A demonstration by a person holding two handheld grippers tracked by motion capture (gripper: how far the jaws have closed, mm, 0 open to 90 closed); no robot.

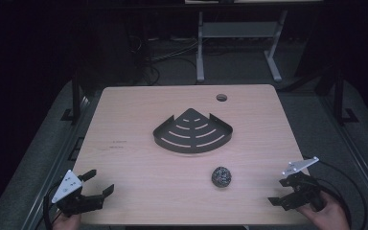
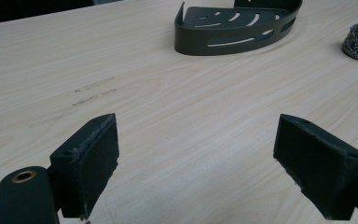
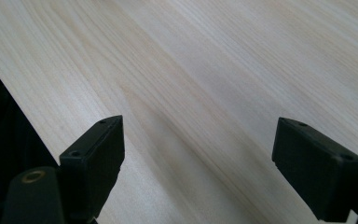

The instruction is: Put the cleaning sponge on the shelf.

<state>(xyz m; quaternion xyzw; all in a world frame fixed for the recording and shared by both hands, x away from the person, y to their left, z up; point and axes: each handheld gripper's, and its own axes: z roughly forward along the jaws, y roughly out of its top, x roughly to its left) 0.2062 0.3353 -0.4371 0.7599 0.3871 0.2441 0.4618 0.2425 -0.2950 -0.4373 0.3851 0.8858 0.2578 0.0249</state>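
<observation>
The left tongs sit at the near left corner of the surface, spread wide with nothing between the pads. The right tongs rest at the near right edge, likewise spread and pinching nothing, bare wood beneath them. Nearest them lies a steel wool ball, alone on the wood, toward the right and well apart from both. Just beyond it, near the middle, stands a dark slotted corner tray, and a round hole marks the far edge.

light: dim surroundings, evenly lit table | shadows: soft | focus: near parts blurred
</observation>
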